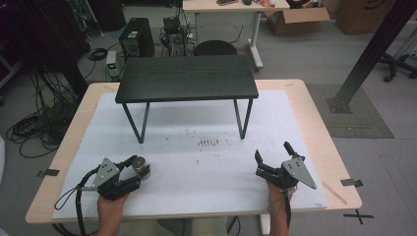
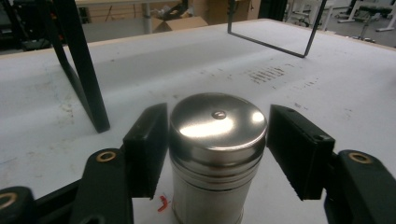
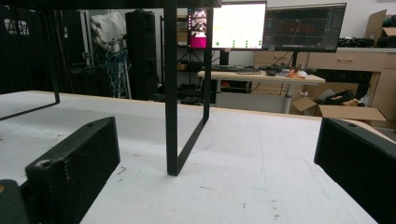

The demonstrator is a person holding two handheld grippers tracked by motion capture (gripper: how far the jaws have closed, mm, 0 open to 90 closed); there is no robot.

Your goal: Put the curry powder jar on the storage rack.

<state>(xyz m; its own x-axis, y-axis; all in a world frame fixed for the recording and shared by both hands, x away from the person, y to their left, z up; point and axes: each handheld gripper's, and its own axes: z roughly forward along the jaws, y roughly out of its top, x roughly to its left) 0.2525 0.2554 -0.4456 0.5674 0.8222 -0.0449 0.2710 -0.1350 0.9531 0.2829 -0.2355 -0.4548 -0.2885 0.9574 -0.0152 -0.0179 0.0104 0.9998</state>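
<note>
Left gripper (image 2: 217, 154) brackets the steel can (image 2: 215, 154) at the table's near left: one jaw touching, the other just off (not clamped yet). Looks like the grasp step; next, squeeze shut. Right gripper (image 1: 274, 158) wide, empty, near the shelf (image 1: 187, 78) leg.

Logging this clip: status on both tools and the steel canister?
Left tool open, jaws either side of steel canister, small gaps visible. Right tool open, holding nothing. Canister upright on white mat. Black shelf stands farther back.
</note>
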